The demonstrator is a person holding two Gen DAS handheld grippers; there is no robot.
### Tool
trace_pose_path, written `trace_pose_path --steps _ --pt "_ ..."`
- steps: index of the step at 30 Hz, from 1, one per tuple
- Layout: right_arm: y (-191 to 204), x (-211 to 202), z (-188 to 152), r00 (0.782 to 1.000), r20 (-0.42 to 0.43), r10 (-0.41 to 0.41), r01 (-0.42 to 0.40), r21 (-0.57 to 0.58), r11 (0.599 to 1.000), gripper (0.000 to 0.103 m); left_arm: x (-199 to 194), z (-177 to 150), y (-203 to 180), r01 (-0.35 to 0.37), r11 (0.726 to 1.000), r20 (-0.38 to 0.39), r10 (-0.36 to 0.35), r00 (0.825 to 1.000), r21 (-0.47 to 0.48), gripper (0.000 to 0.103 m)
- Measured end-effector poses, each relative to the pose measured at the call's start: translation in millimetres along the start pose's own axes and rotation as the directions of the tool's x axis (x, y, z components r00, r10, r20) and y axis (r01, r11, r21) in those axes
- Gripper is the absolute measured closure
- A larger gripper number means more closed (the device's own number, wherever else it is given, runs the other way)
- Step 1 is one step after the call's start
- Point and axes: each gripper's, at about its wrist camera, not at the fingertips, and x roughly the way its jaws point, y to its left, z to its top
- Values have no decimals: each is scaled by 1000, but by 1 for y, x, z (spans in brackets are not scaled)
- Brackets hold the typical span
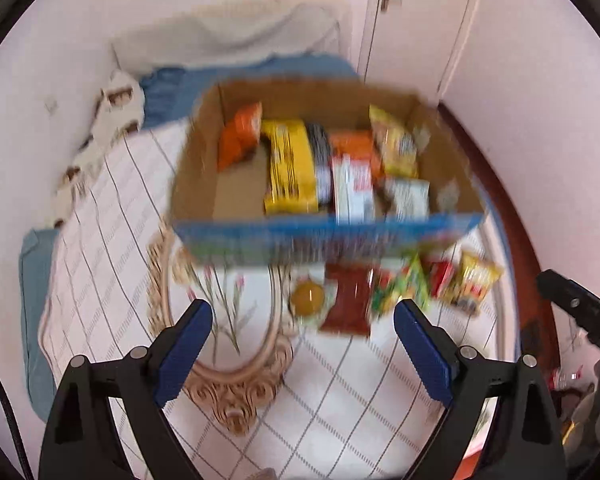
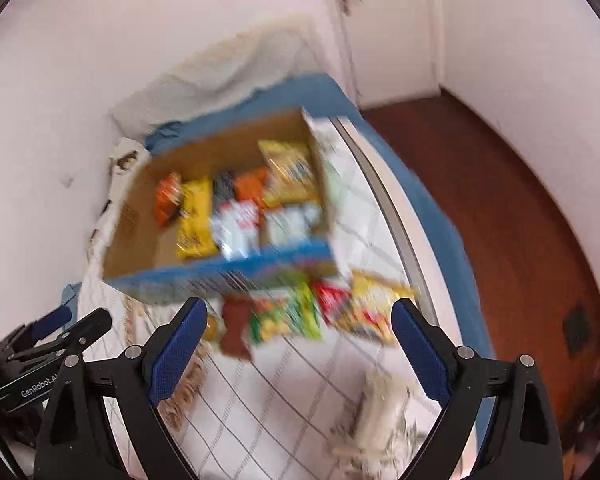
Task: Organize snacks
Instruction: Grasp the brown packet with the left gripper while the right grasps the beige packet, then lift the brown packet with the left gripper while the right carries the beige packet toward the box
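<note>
1. The cardboard box [image 1: 324, 160] sits in the upper middle of the left wrist view, already part filled: an orange packet, a yellow packet [image 1: 290, 168] and white packets lie in a row across its right half, while its left floor is bare.
2. Loose snacks wait just in front of the box's blue front wall: a round yellow item [image 1: 308, 296], a dark red packet [image 1: 350, 300], a green packet [image 1: 400, 290] and a yellow-red packet [image 1: 476, 282].
3. The left gripper [image 1: 302, 334] has its jaws wide and empty; the right gripper [image 2: 300, 334] likewise, jaws wide with nothing between them.
4. Both views are smeared by motion, so print on the packets cannot be read.
5. The step in hand looks like reaching for a loose packet. It is best to come down over one packet alone, close on its flat middle rather than a crinkly edge, and lift it clear of the front wall before setting it in the bare left part of the box.
6. The packets overlap, so a neighbour may drag along.
7. Everything rests on a bed [image 1: 340, 380] under a white checked cover with an ornate oval motif; it is soft and may give.
8. Pale walls, a door [image 1: 420, 20] at upper right and a red-brown floor [image 2: 500, 220] surround it.
</note>
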Motion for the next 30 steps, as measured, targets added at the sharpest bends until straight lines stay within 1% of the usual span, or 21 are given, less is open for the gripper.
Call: trace_pose_path --steps 2,3,4,6,7,9,12,13,15,16,17,18,19,21,22,25,26,27,28,30 --pt "-24 16 -15 999 -52 -2 5 52 999 8 18 -8 -6 -12 1000 -40 13 999 13 10" --pt "-34 26 -23 996 -87 -13 19 71 997 8 25 -11 -9 -14 1000 -49 15 999 20 10" --pt "-45 36 -31 992 -124 -25 36 84 996 8 33 -13 -14 -15 999 -60 17 998 34 10" --pt "-61 51 -45 985 -167 -39 58 109 992 8 51 -15 -25 -4 998 -97 10 995 63 10" --pt "-71 62 -56 978 -201 -47 73 125 989 8 57 -15 -28 2 997 -113 6 994 73 10" --pt "-82 76 -70 970 -238 -51 87 144 986 8 83 -12 -37 23 995 -167 -7 986 92 10" --pt "-96 99 -92 954 -296 -47 102 172 980 8 119 -11 -46 32 993 -230 -4 973 115 11" --pt "-100 105 -99 950 -310 -43 104 185 977 8 126 -11 -48 38 992 -241 -8 971 117 13" --pt "-104 116 -111 942 -335 -34 104 196 975 8 146 -12 -53 41 992 -283 -5 959 123 36" --pt "-106 121 -117 940 -340 -28 102 204 974 10 153 -13 -54 41 991 -298 -2 955 125 37" --pt "-108 124 -122 942 -336 -19 94 207 974 14 157 -13 -56 35 991 -302 5 953 126 37" --pt "-108 126 -125 941 -339 -19 94 205 974 24 162 -13 -58 22 991 -306 20 952 132 37" --pt "-109 130 -129 938 -347 -21 97 205 974 26 165 -12 -61 14 990 -308 29 951 138 35" --pt "-109 139 -136 933 -361 4 80 218 973 26 169 -9 -65 17 990 -310 29 950 143 26" --pt "-109 142 -139 931 -364 7 79 221 972 26 171 -8 -66 17 990 -314 29 949 143 26" --pt "-105 150 -143 929 -371 -2 83 202 976 27 171 -7 -66 24 992 -299 15 954 126 26" --pt "-103 152 -143 929 -369 -1 79 196 977 29 170 -8 -65 41 992 -301 -4 953 116 39" --pt "-98 152 -142 930 -368 0 74 189 979 33 171 -9 -64 57 992 -314 -21 949 108 54" --pt "-92 152 -142 931 -366 -4 72 173 982 34 171 -11 -63 54 992 -316 -15 949 114 54" --pt "-78 154 -139 931 -365 -7 62 139 988 40 166 -21 -60 44 991 -307 -3 952 127 57"
